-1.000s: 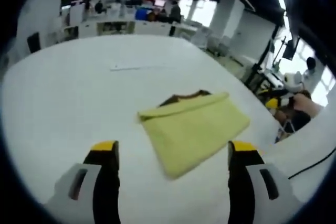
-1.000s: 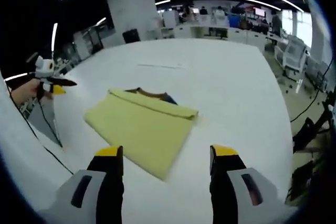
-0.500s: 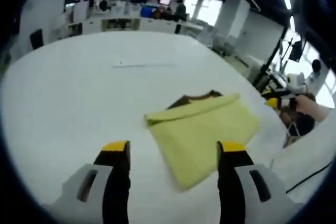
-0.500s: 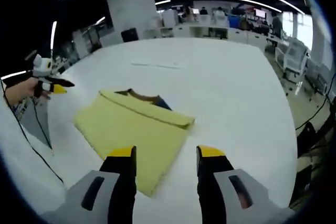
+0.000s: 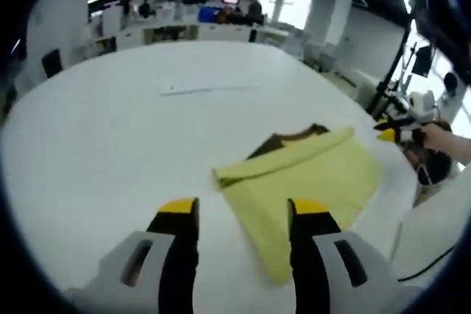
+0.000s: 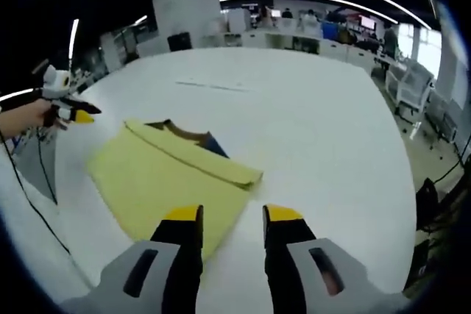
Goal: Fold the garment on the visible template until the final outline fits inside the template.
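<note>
Where it lies folded on the table [image 5: 88, 145], yellow garment [image 5: 309, 174], both jaws apart, seemingly empty.

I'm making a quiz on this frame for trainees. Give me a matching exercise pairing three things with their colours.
Things:
1. folded cloth garment
2. round table top
3. right gripper jaw tips

Colours:
a. white
b. pale yellow-green
c. orange-yellow on black

Pairs: 1-b, 2-a, 3-c
</note>
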